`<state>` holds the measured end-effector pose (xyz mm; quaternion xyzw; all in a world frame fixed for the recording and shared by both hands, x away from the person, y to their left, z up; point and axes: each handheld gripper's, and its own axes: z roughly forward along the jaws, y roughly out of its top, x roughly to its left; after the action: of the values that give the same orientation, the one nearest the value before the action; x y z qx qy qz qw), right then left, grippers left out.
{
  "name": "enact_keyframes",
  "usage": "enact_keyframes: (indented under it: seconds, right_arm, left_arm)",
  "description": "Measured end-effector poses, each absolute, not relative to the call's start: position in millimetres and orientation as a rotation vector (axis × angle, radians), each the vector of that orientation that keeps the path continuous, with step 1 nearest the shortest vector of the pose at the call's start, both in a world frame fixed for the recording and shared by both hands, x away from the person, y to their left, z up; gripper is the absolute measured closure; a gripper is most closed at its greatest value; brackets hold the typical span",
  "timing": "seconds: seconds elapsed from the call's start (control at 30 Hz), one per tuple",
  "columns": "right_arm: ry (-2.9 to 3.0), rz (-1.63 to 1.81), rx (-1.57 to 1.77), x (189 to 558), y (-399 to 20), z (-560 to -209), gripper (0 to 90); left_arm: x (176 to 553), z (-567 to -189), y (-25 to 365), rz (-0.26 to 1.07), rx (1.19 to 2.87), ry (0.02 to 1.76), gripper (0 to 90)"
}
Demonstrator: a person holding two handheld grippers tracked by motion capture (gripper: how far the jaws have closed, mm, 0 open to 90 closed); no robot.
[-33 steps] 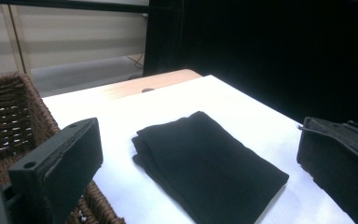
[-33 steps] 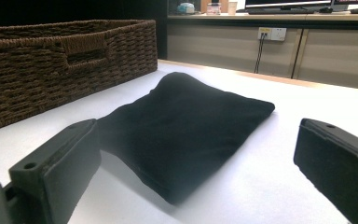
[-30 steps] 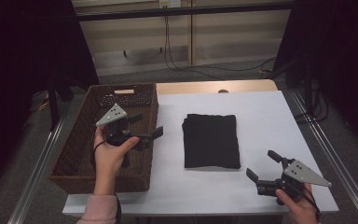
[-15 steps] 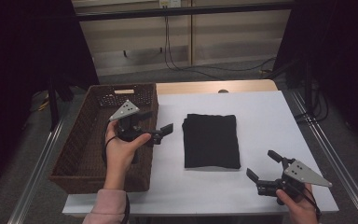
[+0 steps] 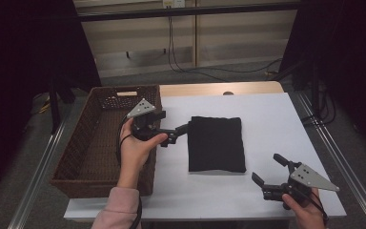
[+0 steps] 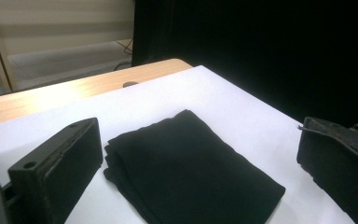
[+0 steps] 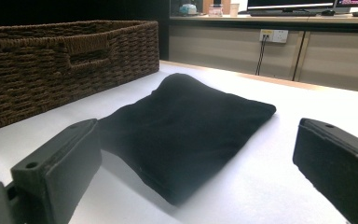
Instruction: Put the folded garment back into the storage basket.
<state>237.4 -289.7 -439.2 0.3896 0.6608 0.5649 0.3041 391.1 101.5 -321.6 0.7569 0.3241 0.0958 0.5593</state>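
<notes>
On the white tabletop (image 5: 276,119) we see a folded black cloth (image 5: 217,143) lying flat near the middle, just right of the wicker basket (image 5: 83,157). Left tongs (image 5: 183,131) wide, at the cloth's left edge, nothing held. Right tongs (image 5: 270,171) wide too, near its front right corner, apart. We judge approach step; next needs jaws closing on the edge. Open room right and front; basket rim crowds the left.

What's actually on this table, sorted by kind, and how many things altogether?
Folded black cloth: 1
Brown woven wicker basket: 1
Hand-held black two-jaw grippers: 2, the left gripper and the right gripper
Total: 4
</notes>
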Motion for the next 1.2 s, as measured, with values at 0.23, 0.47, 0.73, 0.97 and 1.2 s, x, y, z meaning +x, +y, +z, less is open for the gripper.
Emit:
enact_keyframes:
  seconds: [0.23, 0.47, 0.73, 0.97, 1.2]
  right_arm:
    - [1.751, 1.494, 1.035, 237.5, -289.2, -439.2, 0.8]
    - [1.751, 1.494, 1.028, 237.6, -289.1, -439.1, 0.9]
    - [1.752, 1.499, 1.029, 237.8, -289.0, -439.1, 1.1]
    - [1.754, 1.500, 1.022, 237.8, -289.2, -439.1, 1.2]
    - [1.754, 1.502, 1.022, 237.6, -289.0, -438.9, 1.2]
  left_arm:
    - [394.3, -322.6, 93.3, 0.229, 1.804, 0.770, 0.1]
    - [398.5, -325.0, 82.2, 0.211, 1.826, 0.776, 0.1]
    - [402.5, -326.6, 73.0, 0.209, 1.834, 0.788, 0.1]
    - [406.1, -329.3, 65.1, 0.210, 1.863, 0.805, 0.1]
    - [410.7, -333.1, 59.1, 0.212, 1.883, 0.822, 0.1]
